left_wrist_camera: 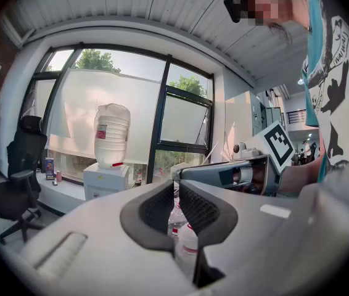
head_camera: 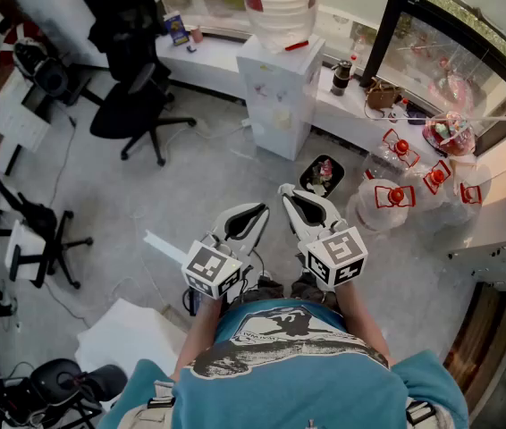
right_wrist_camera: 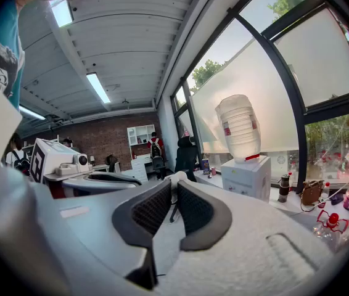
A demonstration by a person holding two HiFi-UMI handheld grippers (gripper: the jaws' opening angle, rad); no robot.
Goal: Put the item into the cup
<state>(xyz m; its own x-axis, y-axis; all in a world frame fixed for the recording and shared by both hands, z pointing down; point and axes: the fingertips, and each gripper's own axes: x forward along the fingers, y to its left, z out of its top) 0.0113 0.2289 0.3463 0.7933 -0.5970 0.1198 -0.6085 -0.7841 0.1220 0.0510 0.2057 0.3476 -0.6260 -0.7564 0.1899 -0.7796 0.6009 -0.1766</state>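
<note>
A: How far along are you getting with the cup?

B: By my reading, you are not getting started yet. You are standing on the open floor (head_camera: 190, 186), holding both tools up in front of your chest and pointing them out at the room. Neither the cup nor the item is showing in any view, so I cannot tell you where either one is sitting; all of the task is lying ahead of you.

A: What are your tools doing?

B: You are holding the left gripper (left_wrist_camera: 176, 195) with its jaws drawn in to a thin slit, gripping nothing; only distant bottles are showing through. You are keeping the right gripper (right_wrist_camera: 173, 193) the same way, pads almost meeting, carrying nothing.

A: And what are you counting around you?

B: You are looking at two grippers, each wearing one marker cube (head_camera: 213, 269). One water dispenser (head_camera: 278, 96) is standing by the window, carrying one large bottle (head_camera: 278, 7). One black office chair (head_camera: 137, 105) is sitting to its left. Several red-handled jugs (head_camera: 383, 206) are crowding the floor to its right, and they are overlapping too much for me to count.
</note>
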